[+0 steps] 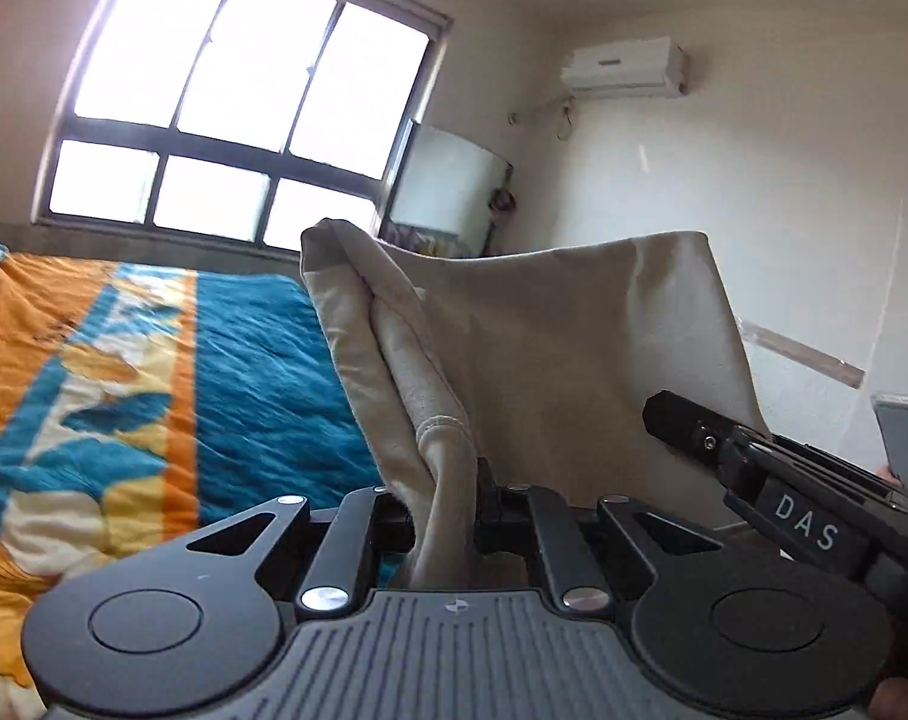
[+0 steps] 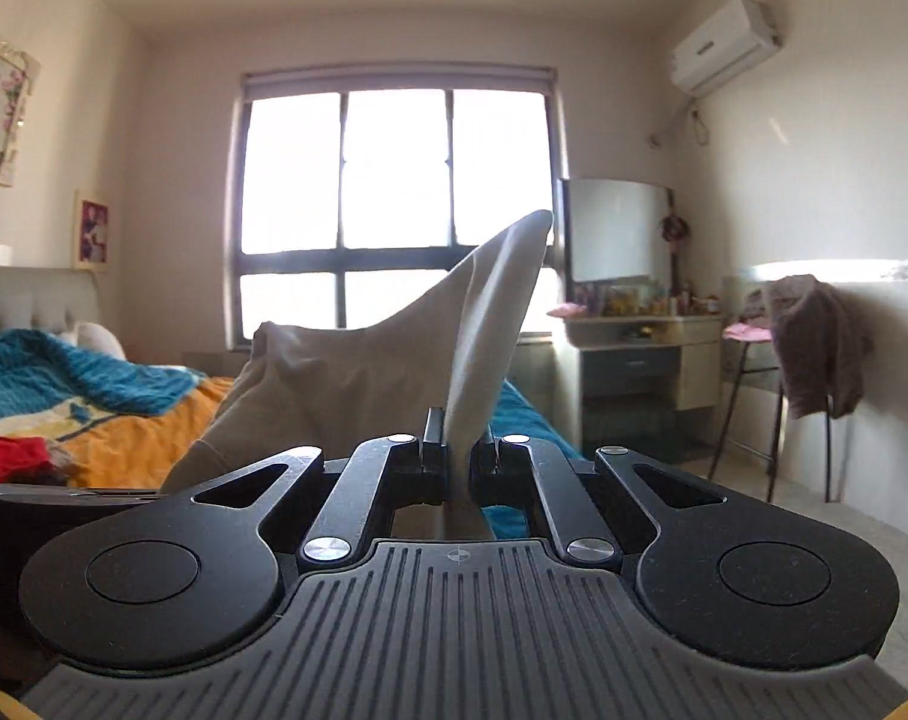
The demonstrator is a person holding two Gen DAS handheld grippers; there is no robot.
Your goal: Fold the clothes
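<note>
A beige garment [image 1: 550, 348] hangs in the air, held up by both grippers above the bed. My left gripper [image 1: 445, 504] is shut on a bunched, hemmed edge of it. My right gripper [image 2: 459, 450] is shut on another part of the same beige garment [image 2: 358, 372], which rises to a point in front of the window. The right gripper also shows in the left wrist view [image 1: 754, 468] at the right, close beside the left one. The lower part of the garment is hidden behind the gripper bodies.
A bed with an orange, blue and white cover [image 1: 154, 372] lies below and to the left. A red cloth [image 2: 10, 456] lies on the bed [image 2: 124, 438]. A dressing table with mirror [image 2: 628, 330] and a chair with a brown garment [image 2: 814, 348] stand at the right.
</note>
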